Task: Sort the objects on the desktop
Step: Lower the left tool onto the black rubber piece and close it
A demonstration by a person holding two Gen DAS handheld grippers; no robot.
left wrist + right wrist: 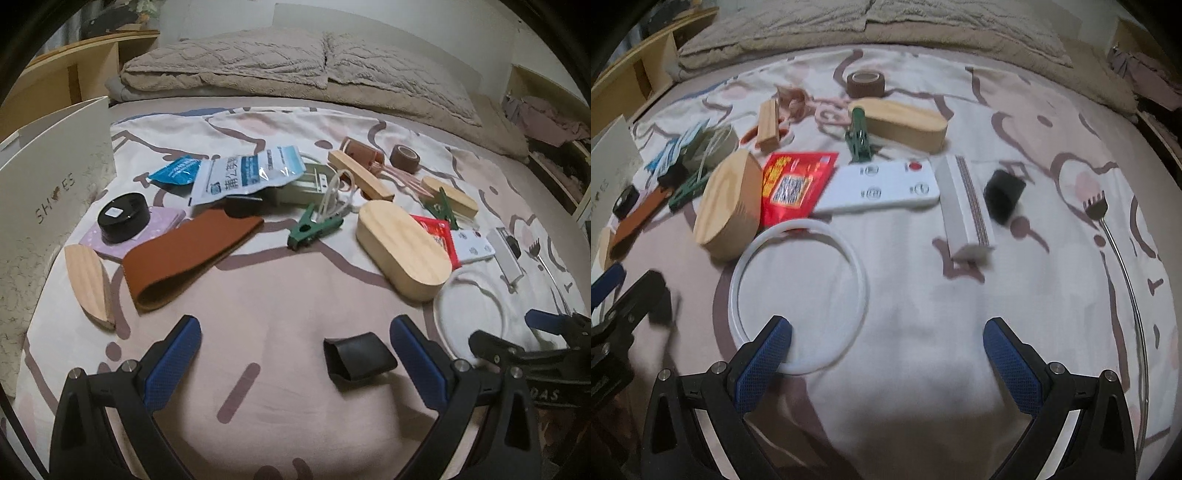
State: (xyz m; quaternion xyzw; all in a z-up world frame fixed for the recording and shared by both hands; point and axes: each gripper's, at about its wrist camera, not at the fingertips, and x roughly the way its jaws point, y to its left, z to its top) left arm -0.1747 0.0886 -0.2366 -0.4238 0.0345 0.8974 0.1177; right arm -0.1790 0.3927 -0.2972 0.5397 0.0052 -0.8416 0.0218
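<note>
Many small objects lie scattered on a patterned bedsheet. My left gripper [295,338] stands open above the sheet, with a folded black strap [357,359] lying between its fingers, nearer the right one. Ahead lie a brown leather sleeve [184,254], a green clip [310,227] and an oval wooden block [402,249]. My right gripper [887,338] is open too, its left fingertip over the rim of a white ring [798,295]. Beyond it lie a white remote [882,192], a red packet [794,186] and a black cube [1003,194].
A white shoe box [48,192] stands at the left. Pillows [295,62] line the far edge of the bed. A metal back scratcher [1115,251] runs along the right side. A grey strip [964,203], brown tape roll [866,83] and wooden blocks lie farther back.
</note>
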